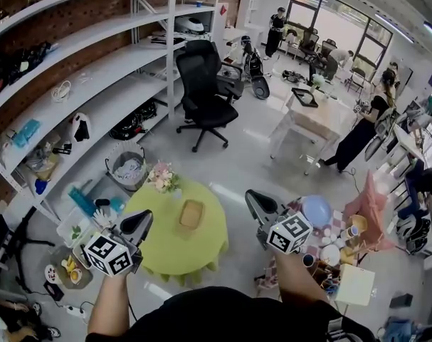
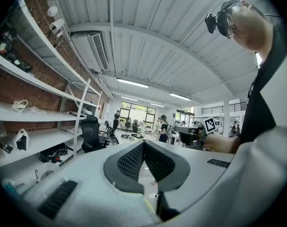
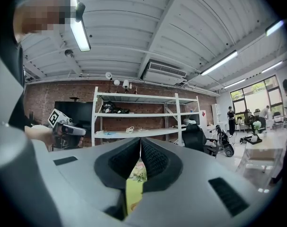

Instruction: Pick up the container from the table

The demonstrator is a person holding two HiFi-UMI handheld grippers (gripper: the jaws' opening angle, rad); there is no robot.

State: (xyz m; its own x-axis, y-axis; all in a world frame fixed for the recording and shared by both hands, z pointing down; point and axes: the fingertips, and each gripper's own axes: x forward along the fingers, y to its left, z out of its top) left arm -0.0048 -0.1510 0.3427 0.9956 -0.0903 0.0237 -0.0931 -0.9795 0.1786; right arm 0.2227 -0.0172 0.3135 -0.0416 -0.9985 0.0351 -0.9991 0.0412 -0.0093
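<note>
Both tools are up, and nothing has been gripped.

- Left hand-held gripper [image 1: 146,219]: its own view shows the pads pressed together at the tips, with nothing between them.
- Right hand-held gripper [image 1: 251,199]: the same, jaws pressed together and empty. Through the slit under its pads I can see a strip of green and some flowers.
- Container [image 1: 191,215]: a tan, open-topped box sitting on the round green surface [image 1: 155,251], roughly at its middle. It stands alone, well apart from the flower bunch [image 1: 162,178] at the far-left rim.

The relation that matters:
- In the head view the container lies between the two tools and a little farther out than either tip.
- It is to the right of the left tool and to the left of the right one.
- The left tool hangs over the near-left part of the surface. The right one is off the right edge, over the floor.
- By my reading the left is the nearer of the two, though not by much.
- The box looks slightly longer in the near-far direction, so its short sides face near and far. I would not swear to that at this angle.

My judgement is that the approach is unfinished. Whichever tool goes in must spread its jaws first, then come down onto a wall of the box. Both tools look to be pointing out across the room rather than down at it.
</note>
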